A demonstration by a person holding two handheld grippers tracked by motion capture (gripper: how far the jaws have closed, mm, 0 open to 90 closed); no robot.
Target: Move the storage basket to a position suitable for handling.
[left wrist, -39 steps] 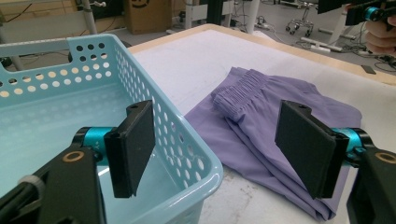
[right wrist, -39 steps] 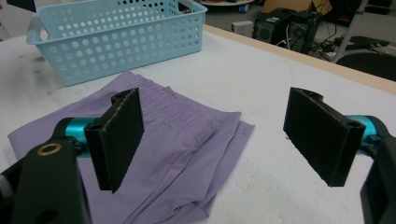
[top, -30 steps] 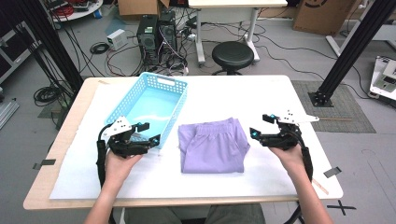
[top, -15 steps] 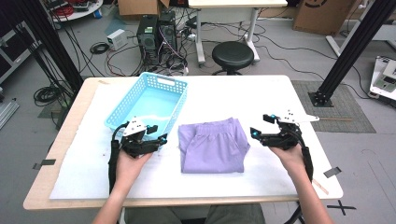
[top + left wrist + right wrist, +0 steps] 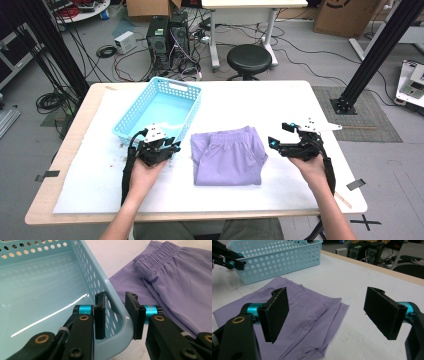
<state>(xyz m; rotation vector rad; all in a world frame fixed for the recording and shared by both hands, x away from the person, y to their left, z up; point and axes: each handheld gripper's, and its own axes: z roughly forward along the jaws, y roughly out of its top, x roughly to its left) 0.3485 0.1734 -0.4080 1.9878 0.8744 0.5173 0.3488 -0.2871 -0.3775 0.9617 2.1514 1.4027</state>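
White tabletop (image 5: 310,110) carries a blue basket (image 5: 162,107) and folded purple shorts (image 5: 227,155). Left hand-held gripper (image 5: 115,315) jaws, just closing, straddle the basket's corner wall, one pad touching, as its own view shows. Right hand-held gripper (image 5: 328,315) stands wide apart; no legible writing.

A light-blue plastic basket (image 5: 159,111) pierced with rows of round holes; plain lilac folded cloth shorts (image 5: 228,155); white-covered surface (image 5: 280,107) edged in pale wood.
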